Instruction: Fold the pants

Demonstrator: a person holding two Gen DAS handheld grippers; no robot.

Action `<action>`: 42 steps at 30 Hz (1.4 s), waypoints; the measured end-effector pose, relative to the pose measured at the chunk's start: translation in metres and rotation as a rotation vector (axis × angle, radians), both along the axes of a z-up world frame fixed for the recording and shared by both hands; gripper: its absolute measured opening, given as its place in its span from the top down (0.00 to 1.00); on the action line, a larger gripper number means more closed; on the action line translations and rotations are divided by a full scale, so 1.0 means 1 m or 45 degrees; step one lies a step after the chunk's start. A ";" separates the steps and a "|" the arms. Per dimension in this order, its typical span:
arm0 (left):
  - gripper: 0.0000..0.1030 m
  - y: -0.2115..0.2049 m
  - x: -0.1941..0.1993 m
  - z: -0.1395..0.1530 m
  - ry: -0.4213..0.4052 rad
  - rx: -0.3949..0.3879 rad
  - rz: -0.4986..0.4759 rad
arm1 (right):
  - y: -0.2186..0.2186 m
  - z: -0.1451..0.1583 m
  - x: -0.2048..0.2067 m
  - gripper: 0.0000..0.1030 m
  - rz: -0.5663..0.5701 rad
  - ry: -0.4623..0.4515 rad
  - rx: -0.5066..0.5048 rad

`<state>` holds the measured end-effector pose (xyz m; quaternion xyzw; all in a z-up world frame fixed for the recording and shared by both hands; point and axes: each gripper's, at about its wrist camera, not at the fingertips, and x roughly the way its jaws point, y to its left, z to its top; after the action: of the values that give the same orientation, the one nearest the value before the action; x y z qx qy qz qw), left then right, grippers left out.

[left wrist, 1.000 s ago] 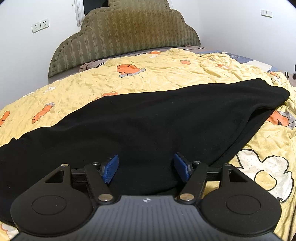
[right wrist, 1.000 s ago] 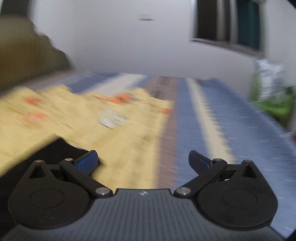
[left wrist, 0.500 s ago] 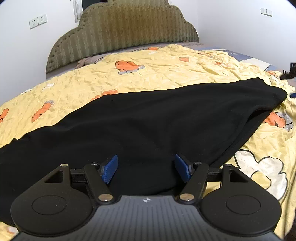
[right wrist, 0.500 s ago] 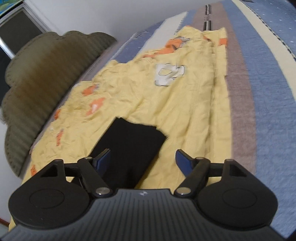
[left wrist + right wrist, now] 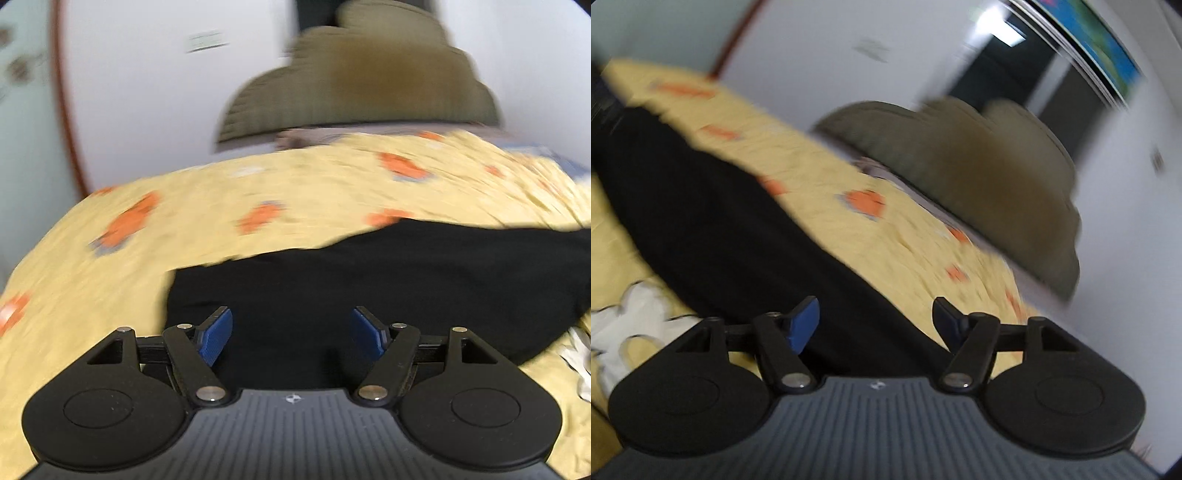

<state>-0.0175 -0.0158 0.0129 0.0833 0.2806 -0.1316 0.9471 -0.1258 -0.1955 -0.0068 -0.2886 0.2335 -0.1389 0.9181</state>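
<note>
Long black soft-knit pants lying flat across the yellow carrot-print quilt of the bed, well short of the padded olive headboard. Left gripper hanging with blue pads spread wide and nothing between them, over the pants end farthest left of the headboard. Right gripper likewise spread and empty, above the pants' near edge on the opposite side of the headboard. Likely light, limp and prone to sagging and bunching, not slippery. Best pinched at a hem or corner edge, both layers together. Blurred views; finer fabric detail unreadable.
</note>
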 end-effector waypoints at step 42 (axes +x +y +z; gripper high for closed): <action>0.32 0.163 0.028 -0.012 0.482 -0.971 0.115 | 0.320 -0.054 0.161 0.86 0.708 0.177 -0.233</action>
<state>0.0107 0.1469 0.0009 -0.3111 0.3842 -0.1971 0.8466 0.0354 0.1243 -0.0605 -0.4318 0.1941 0.1175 0.8730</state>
